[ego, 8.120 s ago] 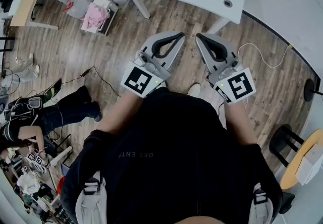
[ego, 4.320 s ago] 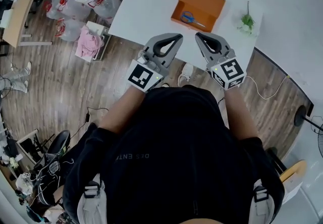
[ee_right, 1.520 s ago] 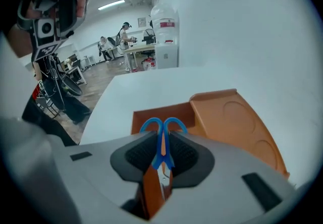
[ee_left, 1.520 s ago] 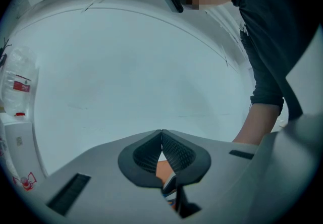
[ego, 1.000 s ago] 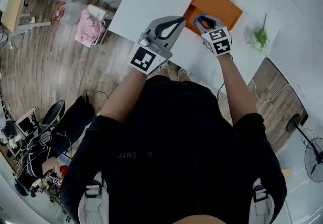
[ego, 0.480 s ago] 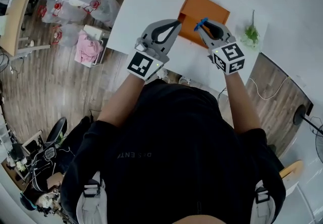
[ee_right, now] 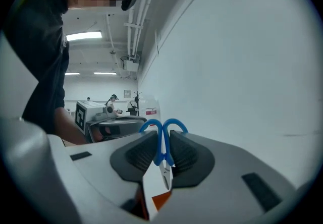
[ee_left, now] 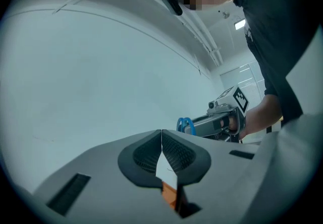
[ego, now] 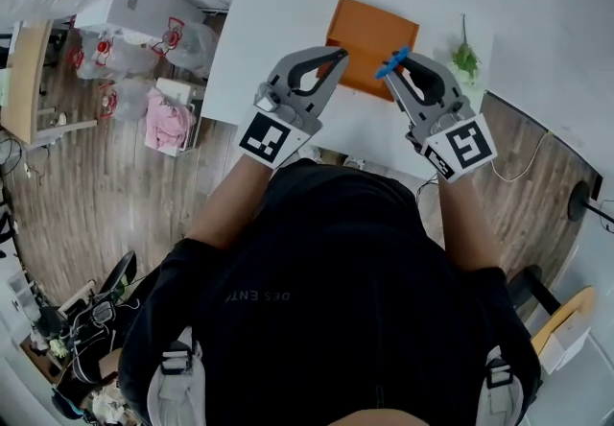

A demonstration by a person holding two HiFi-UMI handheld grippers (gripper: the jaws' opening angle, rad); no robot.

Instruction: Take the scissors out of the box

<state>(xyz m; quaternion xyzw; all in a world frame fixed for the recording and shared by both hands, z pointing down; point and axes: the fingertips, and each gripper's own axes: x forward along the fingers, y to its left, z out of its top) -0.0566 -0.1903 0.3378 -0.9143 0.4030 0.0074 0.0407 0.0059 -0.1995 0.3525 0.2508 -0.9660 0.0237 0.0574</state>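
Your right hand-held gripper is clenched on the blue scissors.
Jaws pinch them just below the handle loops, which stick out past the tips, above the near edge of the orange box on the white surface. Your left hand-held gripper is nearby, jaws pressed together, empty.

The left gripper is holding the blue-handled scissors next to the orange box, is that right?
Not quite: the right gripper holds the blue-handled scissors, next to the orange box. The right gripper view shows them pinched between its jaws. The left gripper is shut, with nothing in it.
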